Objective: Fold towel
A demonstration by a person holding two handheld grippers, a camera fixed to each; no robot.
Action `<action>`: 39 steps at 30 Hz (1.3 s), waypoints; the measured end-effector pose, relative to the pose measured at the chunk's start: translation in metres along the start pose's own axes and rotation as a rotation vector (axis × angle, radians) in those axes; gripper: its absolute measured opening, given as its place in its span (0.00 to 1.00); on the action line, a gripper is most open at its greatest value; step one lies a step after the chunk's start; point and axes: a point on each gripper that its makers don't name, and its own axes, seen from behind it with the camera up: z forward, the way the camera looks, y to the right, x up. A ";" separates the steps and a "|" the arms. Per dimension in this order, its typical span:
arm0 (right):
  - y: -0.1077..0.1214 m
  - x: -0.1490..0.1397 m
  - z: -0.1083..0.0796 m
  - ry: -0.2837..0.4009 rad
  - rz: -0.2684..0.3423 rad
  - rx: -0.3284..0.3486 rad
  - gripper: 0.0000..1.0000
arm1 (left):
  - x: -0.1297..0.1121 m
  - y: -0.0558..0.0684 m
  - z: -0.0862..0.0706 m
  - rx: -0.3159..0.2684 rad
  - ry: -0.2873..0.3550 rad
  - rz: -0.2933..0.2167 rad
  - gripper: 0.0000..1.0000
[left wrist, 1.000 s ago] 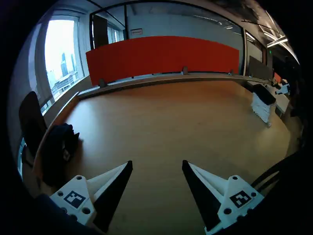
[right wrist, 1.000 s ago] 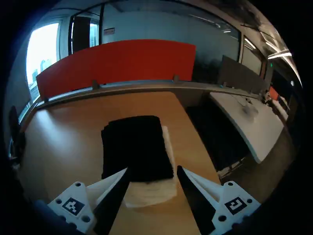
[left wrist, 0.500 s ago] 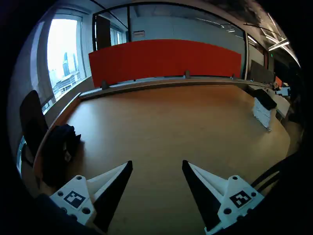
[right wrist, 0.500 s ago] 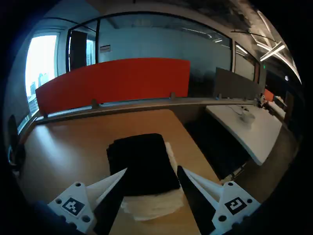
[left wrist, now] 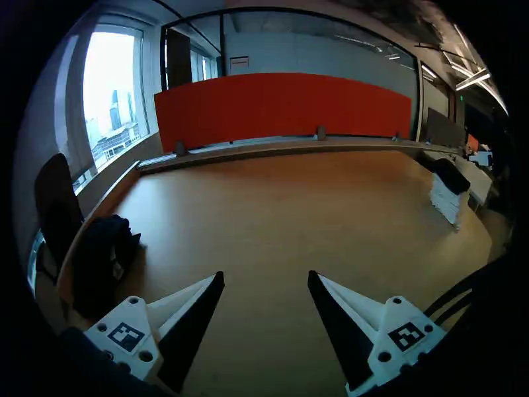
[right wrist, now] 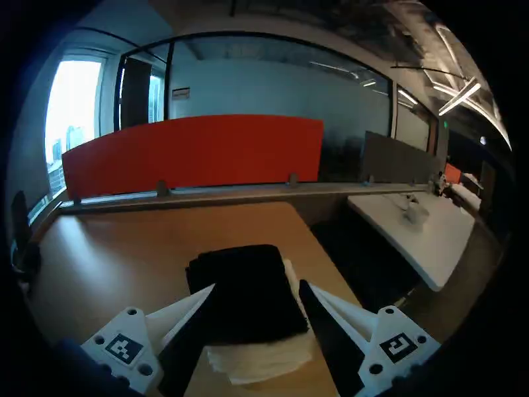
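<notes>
wooden table (left wrist: 297, 212) backed by orange divider (left wrist: 284, 106) — left gripper (left wrist: 264, 274), right gripper (right wrist: 256, 284) jaws wide, empty; black towel (right wrist: 248, 264) ahead.

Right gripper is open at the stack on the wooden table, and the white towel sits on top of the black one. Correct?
Not quite: the order is reversed. In the right gripper view the black towel lies on top and the white towel is underneath. The right gripper is open at them, and they lie on the wooden table.
</notes>
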 end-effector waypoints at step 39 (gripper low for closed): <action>-0.074 0.086 -0.026 0.285 0.019 0.070 0.91 | 0.150 -0.045 0.006 0.108 0.329 -0.032 0.94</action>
